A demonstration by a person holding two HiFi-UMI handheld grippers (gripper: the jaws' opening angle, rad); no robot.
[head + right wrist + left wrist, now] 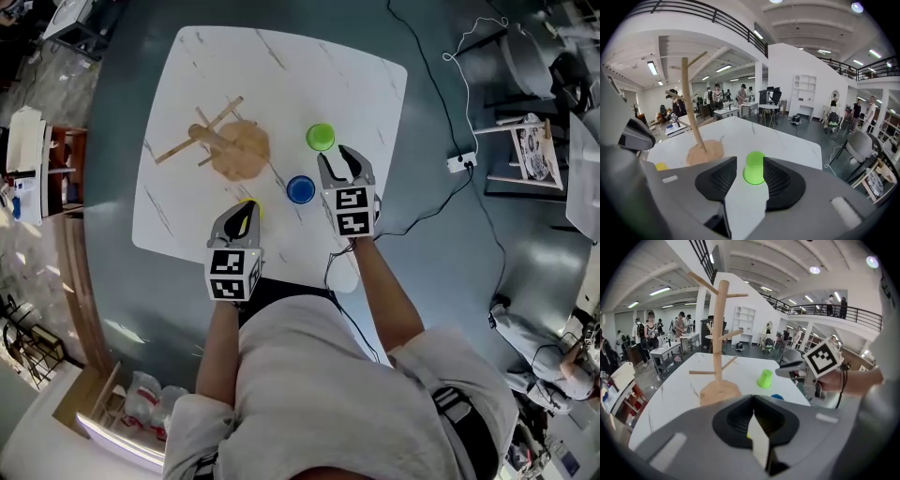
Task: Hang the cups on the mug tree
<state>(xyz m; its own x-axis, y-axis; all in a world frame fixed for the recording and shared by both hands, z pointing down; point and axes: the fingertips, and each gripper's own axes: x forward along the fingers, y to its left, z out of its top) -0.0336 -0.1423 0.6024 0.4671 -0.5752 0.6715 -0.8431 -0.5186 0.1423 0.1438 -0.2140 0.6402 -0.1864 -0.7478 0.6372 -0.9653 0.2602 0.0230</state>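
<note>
A wooden mug tree [230, 145] stands on the left part of the white marble table [356, 75]. A green cup [321, 137] sits upside down to its right, with a blue cup [301, 189] nearer me. My right gripper [343, 161] is open just short of the green cup [753, 168], which shows past its spread jaws without touching the pads. My left gripper [244, 210] is shut over a yellow cup [253, 203] that it mostly hides. In the left gripper view its jaws [753, 399] meet, with only a yellow sliver [748, 434] below them.
The near table edge lies under both hands. On the grey floor to the right are a power strip [461, 161] with cables and a wooden chair [530, 150]. People and desks fill the far hall [651, 333].
</note>
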